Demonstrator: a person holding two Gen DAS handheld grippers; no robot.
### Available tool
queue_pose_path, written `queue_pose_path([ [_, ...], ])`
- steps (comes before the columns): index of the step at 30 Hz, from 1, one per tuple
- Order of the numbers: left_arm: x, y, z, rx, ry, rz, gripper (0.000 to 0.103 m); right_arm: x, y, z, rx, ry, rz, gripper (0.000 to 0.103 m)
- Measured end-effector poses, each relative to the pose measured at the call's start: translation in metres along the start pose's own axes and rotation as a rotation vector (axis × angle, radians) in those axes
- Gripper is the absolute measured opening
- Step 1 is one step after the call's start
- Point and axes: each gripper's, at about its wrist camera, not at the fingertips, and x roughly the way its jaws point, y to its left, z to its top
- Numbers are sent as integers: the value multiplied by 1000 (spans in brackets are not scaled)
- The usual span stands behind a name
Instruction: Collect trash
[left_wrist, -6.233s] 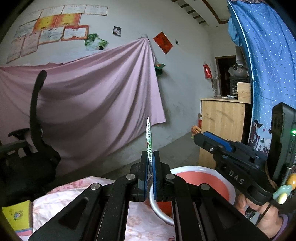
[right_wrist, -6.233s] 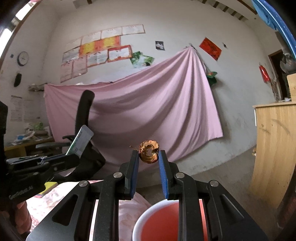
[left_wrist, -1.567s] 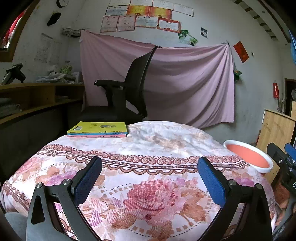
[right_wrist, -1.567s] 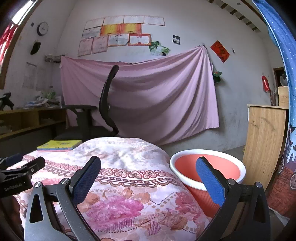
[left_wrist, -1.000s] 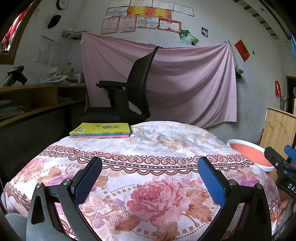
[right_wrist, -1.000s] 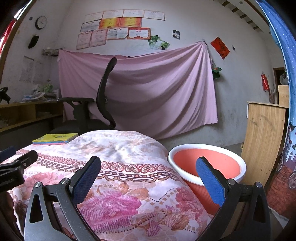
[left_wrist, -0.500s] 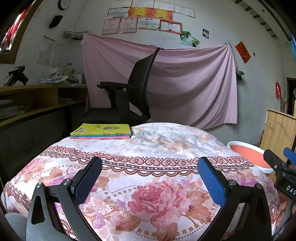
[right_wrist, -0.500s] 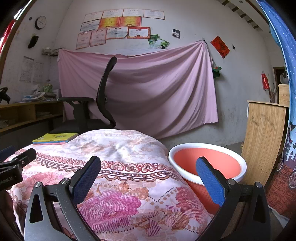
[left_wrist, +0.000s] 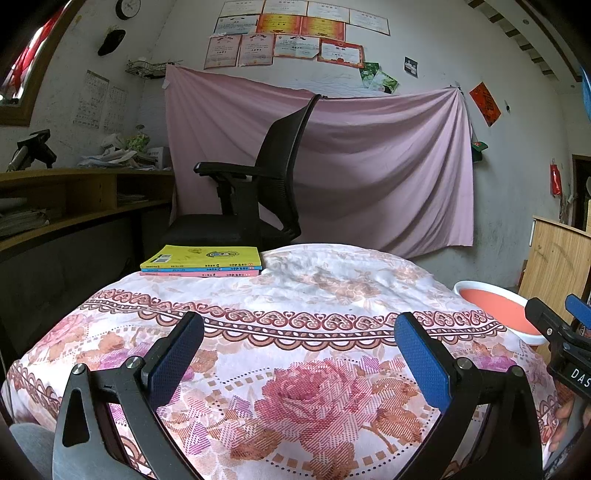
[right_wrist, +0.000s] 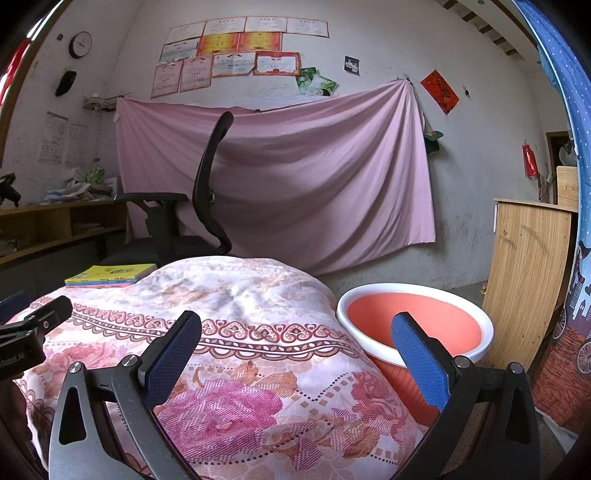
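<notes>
My left gripper (left_wrist: 299, 354) is wide open and empty above the flowered cloth on the table (left_wrist: 295, 302). My right gripper (right_wrist: 295, 354) is also wide open and empty, over the table's right edge, and shows at the right edge of the left wrist view (left_wrist: 561, 336). The red basin with a white rim (right_wrist: 417, 321) stands on the floor right of the table; in the left wrist view the basin (left_wrist: 495, 302) is far right. I see no loose trash on the cloth. The basin's bottom is hidden.
A stack of books with a yellow cover (left_wrist: 201, 261) lies at the table's far left corner. A black office chair (left_wrist: 258, 199) stands behind the table. A wooden cabinet (right_wrist: 528, 277) is right of the basin. A wooden shelf desk (left_wrist: 74, 199) runs along the left wall.
Six seconds ago the left gripper held a thin card and the right a brown scrap above the basin. Both are now open and empty, drawn back low over the table. Little movement over the last second.
</notes>
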Motion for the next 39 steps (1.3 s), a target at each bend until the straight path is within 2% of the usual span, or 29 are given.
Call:
queue_pose_path([
  [39,-3,-2,-2,-3,3,7,101,0,0,2,2,3,1,103],
])
